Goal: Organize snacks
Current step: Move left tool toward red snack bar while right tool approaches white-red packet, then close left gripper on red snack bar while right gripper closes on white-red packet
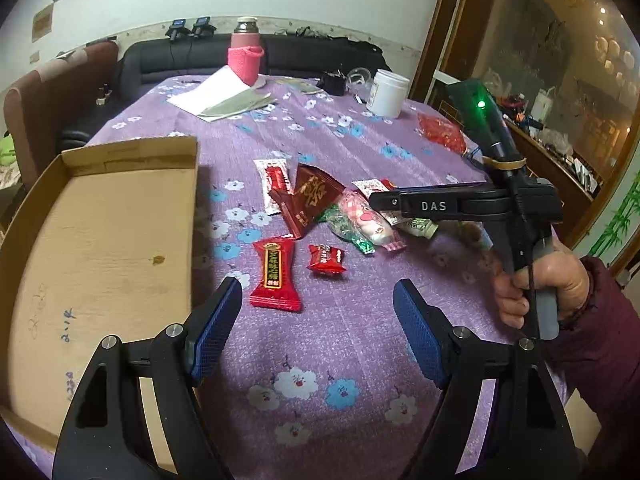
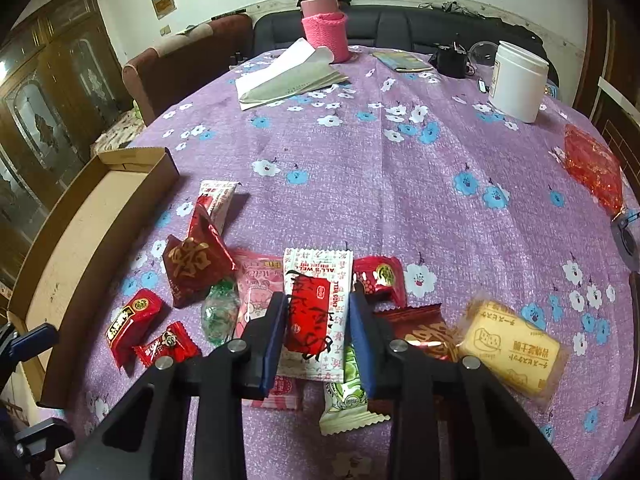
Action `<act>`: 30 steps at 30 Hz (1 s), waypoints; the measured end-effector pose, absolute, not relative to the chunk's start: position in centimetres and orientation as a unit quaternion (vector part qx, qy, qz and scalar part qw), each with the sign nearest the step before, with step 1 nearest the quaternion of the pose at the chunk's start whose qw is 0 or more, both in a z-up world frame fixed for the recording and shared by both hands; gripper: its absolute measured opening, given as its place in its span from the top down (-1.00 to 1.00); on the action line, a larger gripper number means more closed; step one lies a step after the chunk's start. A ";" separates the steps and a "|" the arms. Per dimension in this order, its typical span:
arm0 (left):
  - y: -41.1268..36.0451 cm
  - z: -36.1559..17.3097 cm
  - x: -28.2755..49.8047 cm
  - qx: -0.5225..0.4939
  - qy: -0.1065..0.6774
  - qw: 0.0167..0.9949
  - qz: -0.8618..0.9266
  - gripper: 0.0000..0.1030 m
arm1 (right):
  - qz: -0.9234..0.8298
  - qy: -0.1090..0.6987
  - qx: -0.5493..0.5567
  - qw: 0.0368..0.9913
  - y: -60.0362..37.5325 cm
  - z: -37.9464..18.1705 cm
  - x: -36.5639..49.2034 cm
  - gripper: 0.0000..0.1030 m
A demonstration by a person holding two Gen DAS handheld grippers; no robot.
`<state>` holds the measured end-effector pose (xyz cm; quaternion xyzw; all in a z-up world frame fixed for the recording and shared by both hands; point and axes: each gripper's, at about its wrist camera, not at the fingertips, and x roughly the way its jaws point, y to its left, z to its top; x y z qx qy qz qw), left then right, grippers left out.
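Note:
A pile of wrapped snacks lies on the purple flowered tablecloth [image 1: 344, 152]. My left gripper [image 1: 318, 304] is open and empty, hovering just short of a long red candy bar [image 1: 276, 274] and a small red candy [image 1: 326, 259]. An empty cardboard tray [image 1: 104, 248] lies to its left. My right gripper [image 2: 318, 312] has its pads on both sides of a white-and-red snack packet [image 2: 316, 308] on top of the pile, apparently closed on it. A dark red pouch [image 2: 196, 268], a pink packet [image 2: 256, 284] and a yellow cake packet [image 2: 512, 348] lie around it.
A pink-sleeved flask [image 2: 324, 20], folded papers [image 2: 288, 76], a white jar [image 2: 518, 80] and a black object [image 2: 452, 60] stand at the far side. A red mesh bag [image 2: 592, 164] lies at the right edge. A sofa and a chair stand behind the table.

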<state>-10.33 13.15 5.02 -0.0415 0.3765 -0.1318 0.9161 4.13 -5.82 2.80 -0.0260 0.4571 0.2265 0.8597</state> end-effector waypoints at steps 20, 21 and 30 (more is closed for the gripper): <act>13.0 1.8 -3.3 0.004 0.466 0.882 -0.072 0.59 | 0.265 0.434 0.050 0.859 -8.3 3.0 2.8 0.33; 13.3 2.0 -3.3 -0.004 0.464 0.883 -0.073 0.64 | 0.266 0.433 0.053 0.859 -8.4 3.1 2.7 0.33; 13.8 3.4 -5.4 -0.038 0.431 0.893 -0.121 0.53 | 0.266 0.422 0.056 0.865 -8.7 4.3 1.6 0.34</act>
